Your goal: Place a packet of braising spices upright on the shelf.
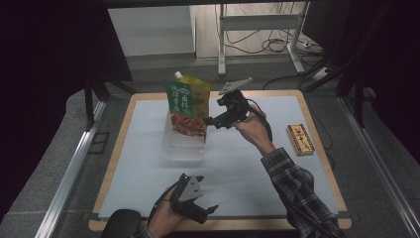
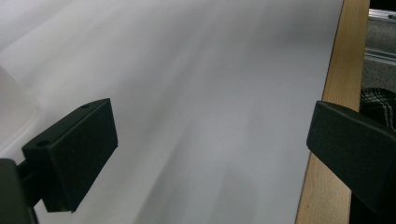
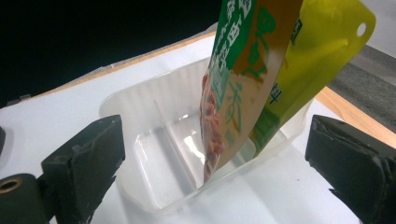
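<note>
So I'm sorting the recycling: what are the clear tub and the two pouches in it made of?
Clear tub: thin glossy plastic, probably; see-through ribbed walls. Green pouch and yellow pouch: printed flexible film, seemingly plastic or laminate, shiny, standing upright.

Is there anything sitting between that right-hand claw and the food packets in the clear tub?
Nothing visible does. The right gripper hangs open just beside the clear tub, where the green packet and the yellow pouch stand upright. In the right gripper view, bare white mat and the tub's near rim lie before its jaws.
</note>
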The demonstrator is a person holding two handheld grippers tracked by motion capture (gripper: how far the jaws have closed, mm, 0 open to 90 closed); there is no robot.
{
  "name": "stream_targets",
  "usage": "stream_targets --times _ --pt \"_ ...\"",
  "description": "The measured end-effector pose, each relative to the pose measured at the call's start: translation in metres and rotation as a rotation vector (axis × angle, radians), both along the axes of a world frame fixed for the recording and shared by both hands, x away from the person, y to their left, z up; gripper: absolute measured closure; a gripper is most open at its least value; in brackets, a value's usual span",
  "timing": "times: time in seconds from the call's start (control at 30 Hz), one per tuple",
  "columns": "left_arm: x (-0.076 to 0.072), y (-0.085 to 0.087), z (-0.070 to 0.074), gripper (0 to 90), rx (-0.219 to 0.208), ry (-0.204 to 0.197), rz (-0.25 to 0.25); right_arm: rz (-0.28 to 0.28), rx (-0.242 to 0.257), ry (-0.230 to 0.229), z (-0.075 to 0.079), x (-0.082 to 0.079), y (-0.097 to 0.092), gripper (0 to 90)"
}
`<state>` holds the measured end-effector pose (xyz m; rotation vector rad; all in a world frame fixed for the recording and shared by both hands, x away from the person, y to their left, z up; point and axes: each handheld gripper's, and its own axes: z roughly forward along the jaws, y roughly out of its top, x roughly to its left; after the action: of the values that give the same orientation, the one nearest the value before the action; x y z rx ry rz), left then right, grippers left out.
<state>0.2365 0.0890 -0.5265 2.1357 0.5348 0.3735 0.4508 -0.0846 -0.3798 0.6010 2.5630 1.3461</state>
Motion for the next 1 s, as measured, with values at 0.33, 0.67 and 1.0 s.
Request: stream_targets --times 0.33,0.67,1.0 --pt "0.000 0.000 0.000 1.5 -0.004 -0.005 0.003 -0.009 -0.011 0.003 -0.006 -0.010 -0.016 4.5" --pt "0.000 0.000 0.000 1.5 -0.004 -0.006 0.006 -0.020 0.011 0.034 -0.020 -0.020 -0.035 3.5" --pt "0.000 0.000 0.000 1.5 -0.001 -0.006 0.005 -0.035 0.000 0.030 -0.029 -0.031 -0.052 1.5"
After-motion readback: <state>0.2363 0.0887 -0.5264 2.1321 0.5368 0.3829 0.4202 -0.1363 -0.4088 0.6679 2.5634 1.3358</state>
